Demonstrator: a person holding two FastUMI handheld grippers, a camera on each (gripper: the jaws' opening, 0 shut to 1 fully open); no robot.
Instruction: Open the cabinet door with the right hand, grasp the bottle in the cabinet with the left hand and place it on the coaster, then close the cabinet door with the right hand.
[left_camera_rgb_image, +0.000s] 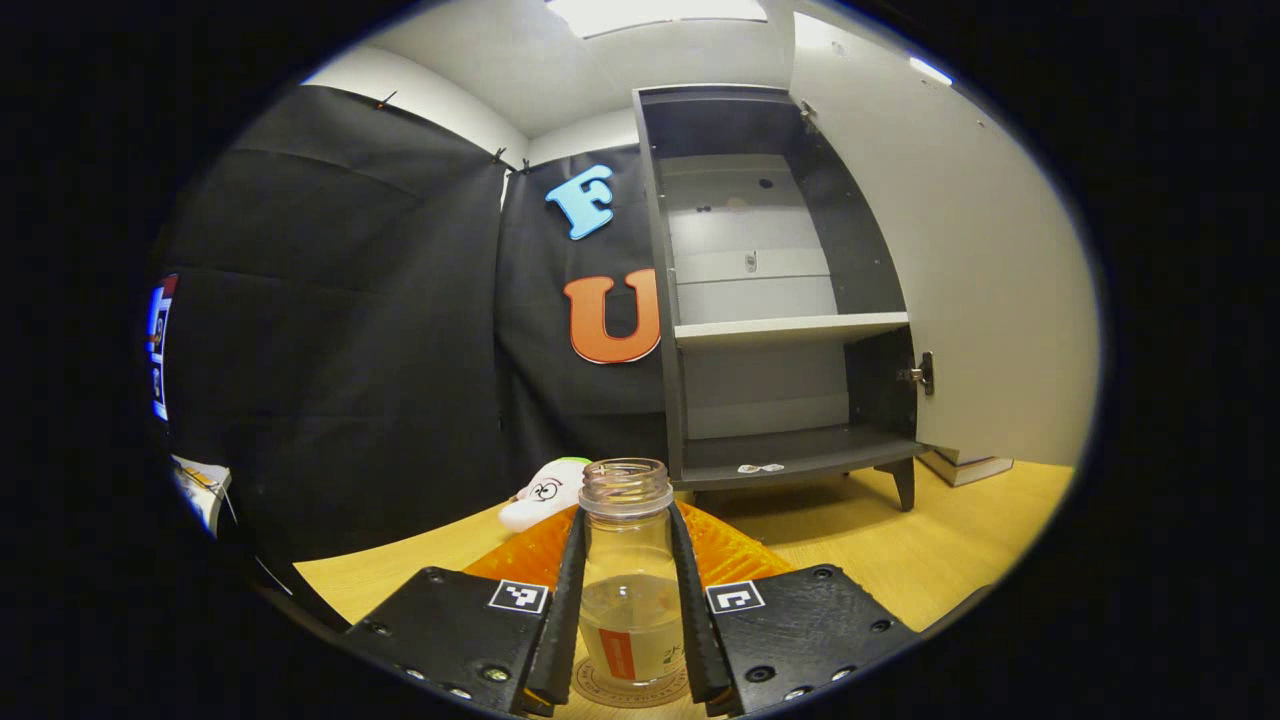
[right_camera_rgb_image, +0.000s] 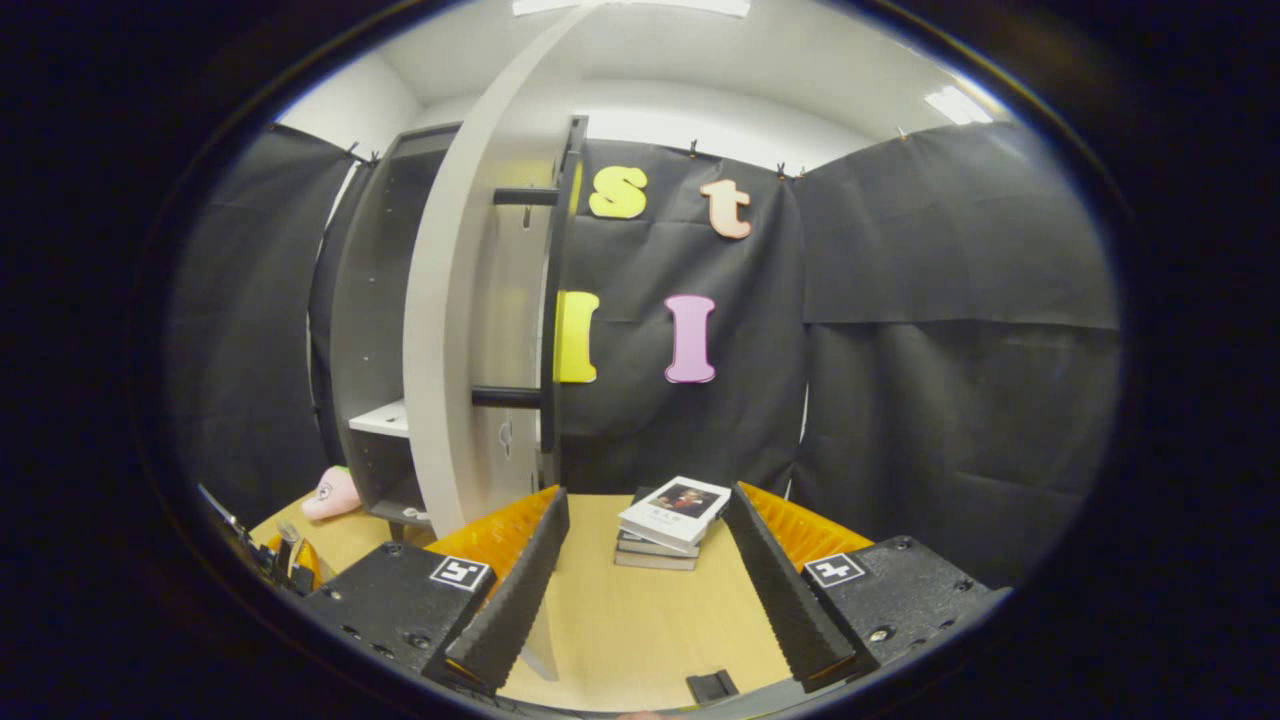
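- Left gripper (left_camera_rgb_image: 628, 600): both fingers (left_camera_rgb_image: 563, 600) pressed against the sides of the bottle (left_camera_rgb_image: 627, 560), clamped on it.
- Bottle is clear, uncapped, upright, some liquid in the lower part, label on the lower body.
- Bottle base sits over the round coaster (left_camera_rgb_image: 630, 688) on the table (left_camera_rgb_image: 900, 550), at the near edge in the left gripper view. Cannot tell whether the base touches the coaster or hangs just above it.
- Cabinet (left_camera_rgb_image: 780, 300) stands at the far side of the table, on short legs. Door (left_camera_rgb_image: 960, 280) is swung wide open to its right side; both hinges visible.
- Cabinet interior: one light shelf (left_camera_rgb_image: 790, 328) midway, dark bottom board with a small light item lying on it, too small to identify.
- Plush toy (left_camera_rgb_image: 545, 493) lies on the table just left of the cabinet's foot, behind the bottle.
- Right gripper (right_camera_rgb_image: 645, 590): fingers spread wide apart, nothing between them, only bare table.
- Right gripper view: door (right_camera_rgb_image: 450, 330) seen edge-on, just beyond the left finger, its dark bar handle (right_camera_rgb_image: 555, 300) on the side facing the booth wall. Not touching the gripper as far as I can tell.
- Stack of books (right_camera_rgb_image: 670, 520) on the table past the right gripper, near the back edge, beside the door.
- Small dark object (right_camera_rgb_image: 712, 686) on the table at the near edge, between the right gripper's fingers; can't identify.
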